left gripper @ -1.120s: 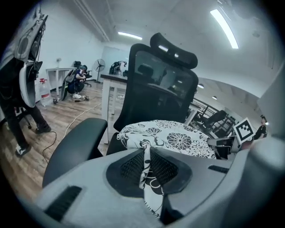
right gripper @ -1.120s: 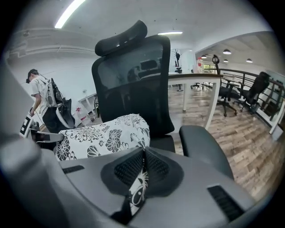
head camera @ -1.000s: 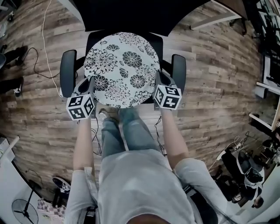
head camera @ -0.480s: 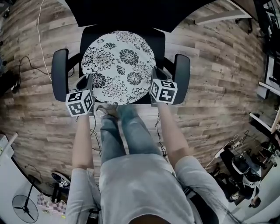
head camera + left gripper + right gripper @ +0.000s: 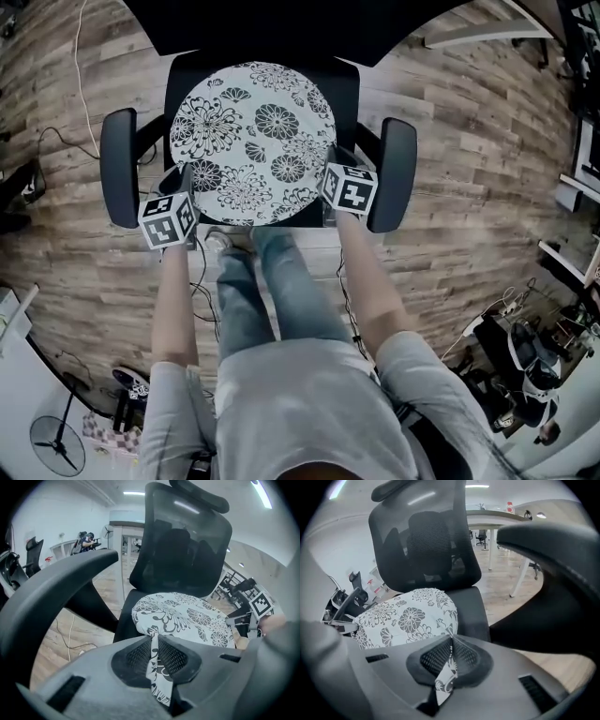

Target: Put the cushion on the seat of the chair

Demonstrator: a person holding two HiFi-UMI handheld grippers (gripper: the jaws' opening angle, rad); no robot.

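The left tool [image 5: 154,641] has its jaws closed tight on a fold at the edge of the floral cushion [image 5: 251,141]. The right tool [image 5: 451,641] pinches the opposite edge the same way. The round cushion spreads ahead of and between both tools, over the seat [image 5: 344,89] of the black chair [image 5: 426,541]. Whether it rests on the seat cannot be told. One armrest [image 5: 119,169] stands just outside the left tool and a second armrest [image 5: 398,173] just outside the right tool.
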